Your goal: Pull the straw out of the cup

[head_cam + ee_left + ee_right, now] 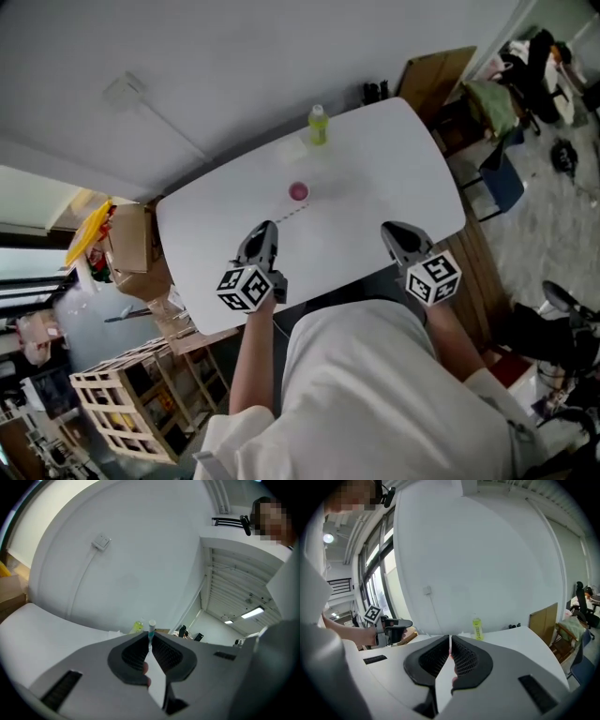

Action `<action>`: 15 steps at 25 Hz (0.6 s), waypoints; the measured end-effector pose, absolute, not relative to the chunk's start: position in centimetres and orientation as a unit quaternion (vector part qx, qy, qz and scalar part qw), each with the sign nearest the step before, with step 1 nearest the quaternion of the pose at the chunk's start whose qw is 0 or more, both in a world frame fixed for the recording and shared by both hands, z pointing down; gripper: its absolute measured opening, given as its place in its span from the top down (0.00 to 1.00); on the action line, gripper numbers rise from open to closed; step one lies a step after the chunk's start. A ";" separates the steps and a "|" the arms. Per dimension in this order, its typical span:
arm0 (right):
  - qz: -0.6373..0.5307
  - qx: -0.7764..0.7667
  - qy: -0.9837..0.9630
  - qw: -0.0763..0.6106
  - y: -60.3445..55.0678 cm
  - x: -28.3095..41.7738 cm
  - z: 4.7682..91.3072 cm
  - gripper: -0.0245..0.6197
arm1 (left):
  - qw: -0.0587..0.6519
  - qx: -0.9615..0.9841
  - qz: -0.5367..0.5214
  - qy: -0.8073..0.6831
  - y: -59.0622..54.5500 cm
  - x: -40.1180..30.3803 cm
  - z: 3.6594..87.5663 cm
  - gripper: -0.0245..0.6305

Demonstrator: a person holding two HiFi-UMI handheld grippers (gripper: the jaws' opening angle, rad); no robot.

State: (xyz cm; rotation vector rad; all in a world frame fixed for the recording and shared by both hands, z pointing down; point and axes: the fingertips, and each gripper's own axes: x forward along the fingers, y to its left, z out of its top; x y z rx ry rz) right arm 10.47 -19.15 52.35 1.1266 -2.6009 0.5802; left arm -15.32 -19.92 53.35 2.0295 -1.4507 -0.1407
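Note:
A small pink cup (298, 191) stands on the white table (394, 178). My left gripper (268, 228) is just in front of the cup, shut on a thin straw (292, 214) that slants from its jaws toward the cup. In the left gripper view the straw's white and teal end (151, 629) sticks up between the closed pads, with the cup (146, 668) showing pink below them. My right gripper (393, 229) hovers over the table's near right part, jaws shut with nothing seen between them. In the right gripper view its jaws (450, 641) meet at the tips.
A green bottle (319, 124) stands at the table's far edge by the wall, with a flat white item (291, 150) beside it. A brown board (436, 75) leans at the far right corner. Cardboard boxes (131, 244) and a wooden crate (122, 403) lie left of the table.

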 end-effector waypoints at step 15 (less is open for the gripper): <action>0.175 0.275 -0.940 0.103 -16.4 11.1 50.8 0.90 | 0.274 0.731 -0.077 -0.620 -8.7 -13.4 49.2 0.93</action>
